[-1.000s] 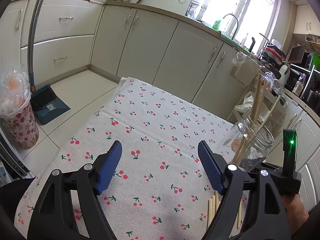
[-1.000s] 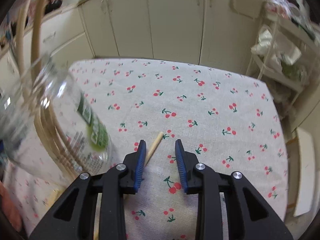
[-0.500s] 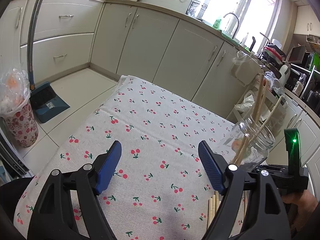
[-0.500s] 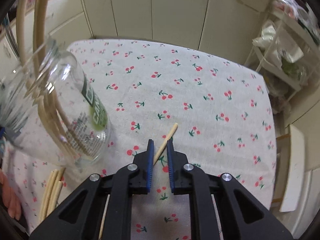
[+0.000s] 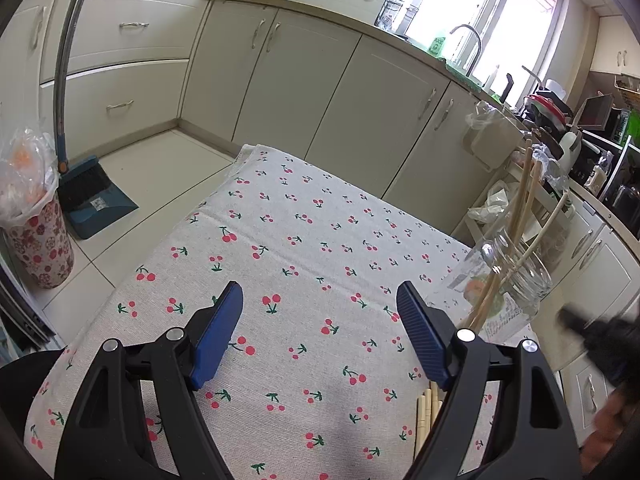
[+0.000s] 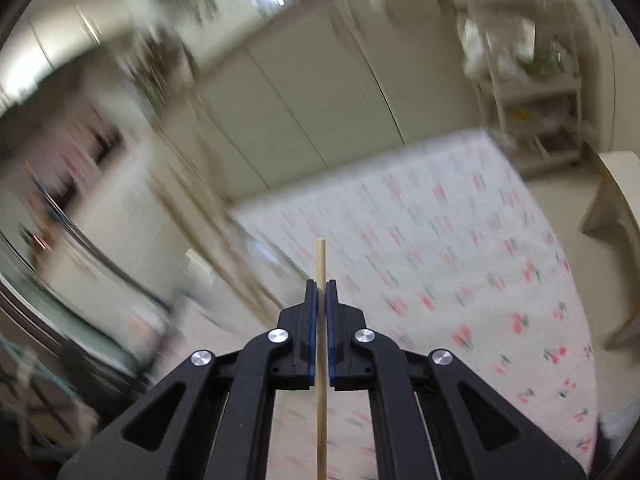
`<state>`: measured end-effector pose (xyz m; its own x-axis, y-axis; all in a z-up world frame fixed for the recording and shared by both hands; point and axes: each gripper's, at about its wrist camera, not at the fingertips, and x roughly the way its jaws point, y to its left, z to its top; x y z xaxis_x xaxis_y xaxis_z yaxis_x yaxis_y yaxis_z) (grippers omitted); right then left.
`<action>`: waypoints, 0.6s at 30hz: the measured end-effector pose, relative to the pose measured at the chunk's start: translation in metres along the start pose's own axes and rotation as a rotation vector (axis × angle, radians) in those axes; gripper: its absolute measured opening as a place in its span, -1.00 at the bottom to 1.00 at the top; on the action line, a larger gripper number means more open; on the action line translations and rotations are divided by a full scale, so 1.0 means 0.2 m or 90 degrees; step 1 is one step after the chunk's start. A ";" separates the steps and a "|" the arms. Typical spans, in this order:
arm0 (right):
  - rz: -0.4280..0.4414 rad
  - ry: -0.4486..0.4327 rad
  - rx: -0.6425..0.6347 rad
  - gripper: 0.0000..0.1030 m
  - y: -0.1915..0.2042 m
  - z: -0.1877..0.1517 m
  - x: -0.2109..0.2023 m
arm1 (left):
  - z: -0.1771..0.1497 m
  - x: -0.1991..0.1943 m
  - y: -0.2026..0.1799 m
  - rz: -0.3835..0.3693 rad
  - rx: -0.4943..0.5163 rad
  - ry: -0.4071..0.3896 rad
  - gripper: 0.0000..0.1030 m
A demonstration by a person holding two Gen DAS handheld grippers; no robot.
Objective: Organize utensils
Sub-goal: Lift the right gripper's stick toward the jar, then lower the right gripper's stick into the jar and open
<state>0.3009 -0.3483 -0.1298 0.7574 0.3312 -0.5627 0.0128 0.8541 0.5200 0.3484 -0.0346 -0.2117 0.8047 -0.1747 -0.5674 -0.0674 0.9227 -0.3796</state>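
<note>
Right gripper point(image 6: 321, 294) clamps one chopstick point(image 6: 321, 264)
Left gripper point(image 5: 320, 308) fingers wide, empty, over the table point(image 5: 300, 240); jar point(image 5: 508, 292) label blurred, unreadable

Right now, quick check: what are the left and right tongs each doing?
Left tongs: open, nothing between them, over the cherry tablecloth.
Right tongs: shut on a chopstick.
</note>
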 end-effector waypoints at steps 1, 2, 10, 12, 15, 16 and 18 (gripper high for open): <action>0.009 -0.030 -0.001 -0.91 0.04 0.03 -0.04 | 0.00 0.00 0.00 0.000 -0.001 0.000 0.46; 0.027 -0.073 -0.003 -0.91 0.10 0.07 -0.08 | 0.00 0.00 0.00 0.001 -0.002 -0.001 0.46; -0.015 -0.350 -0.024 -0.90 0.41 0.25 -0.17 | 0.00 -0.01 0.01 -0.003 -0.006 -0.004 0.47; -0.022 -0.375 -0.007 -0.90 0.42 0.27 -0.14 | -0.01 -0.01 0.02 -0.005 -0.008 -0.005 0.47; -0.041 -0.410 0.014 -0.90 0.42 0.31 -0.05 | -0.01 -0.01 0.02 -0.008 -0.009 -0.007 0.47; -0.046 -0.416 0.016 -0.90 0.42 0.32 -0.02 | -0.01 -0.01 0.01 -0.009 -0.008 -0.007 0.47; -0.058 -0.431 0.007 -0.90 0.44 0.32 0.01 | -0.01 -0.01 0.02 -0.011 -0.008 -0.006 0.47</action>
<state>0.3452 -0.2984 -0.0451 0.9944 -0.0689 -0.0800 0.0998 0.8612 0.4984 0.3451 -0.0315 -0.2125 0.8117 -0.1875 -0.5532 -0.0602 0.9151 -0.3986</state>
